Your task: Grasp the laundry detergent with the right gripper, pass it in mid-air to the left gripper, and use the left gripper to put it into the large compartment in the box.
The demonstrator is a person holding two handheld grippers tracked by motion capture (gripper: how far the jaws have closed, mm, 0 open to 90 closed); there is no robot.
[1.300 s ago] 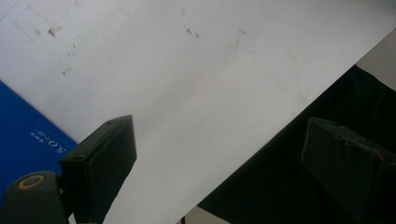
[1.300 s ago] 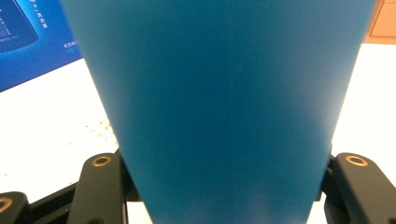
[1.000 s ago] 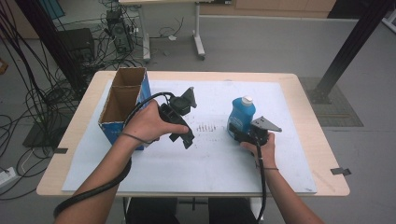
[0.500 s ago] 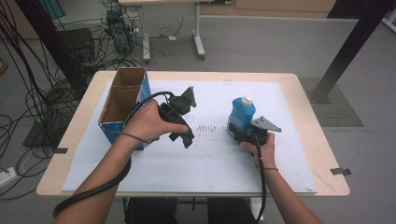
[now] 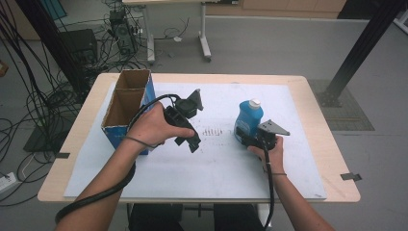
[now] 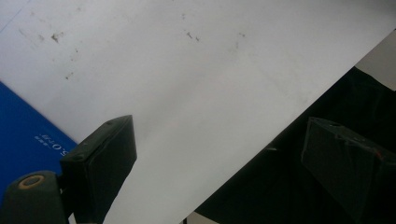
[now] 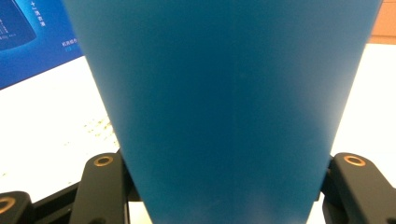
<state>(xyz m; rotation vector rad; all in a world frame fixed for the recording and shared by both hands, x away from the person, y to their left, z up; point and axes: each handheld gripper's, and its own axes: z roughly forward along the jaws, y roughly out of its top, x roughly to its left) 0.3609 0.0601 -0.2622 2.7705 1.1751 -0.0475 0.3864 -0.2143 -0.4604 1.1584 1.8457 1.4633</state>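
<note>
A blue bottle [image 5: 249, 118] with a white cap stands upright on the white sheet, right of the middle. My right gripper [image 5: 247, 138] is shut on its lower body from the near side. In the right gripper view the bottle [image 7: 224, 93] sits between both jaws of the right gripper [image 7: 224, 163], which have just closed a little further on it. My left gripper [image 5: 194, 121] is held above the sheet at the middle, open. The left gripper view has the jaws of my left gripper [image 6: 219, 130] wide apart with nothing between them.
An open cardboard box [image 5: 126, 103] with blue sides stands at the table's left, just beside my left hand; its blue side [image 6: 23, 135] is close to the left jaw. A white sheet [image 5: 216, 173] covers most of the wooden table [image 5: 332, 159]. Cables and desks lie beyond.
</note>
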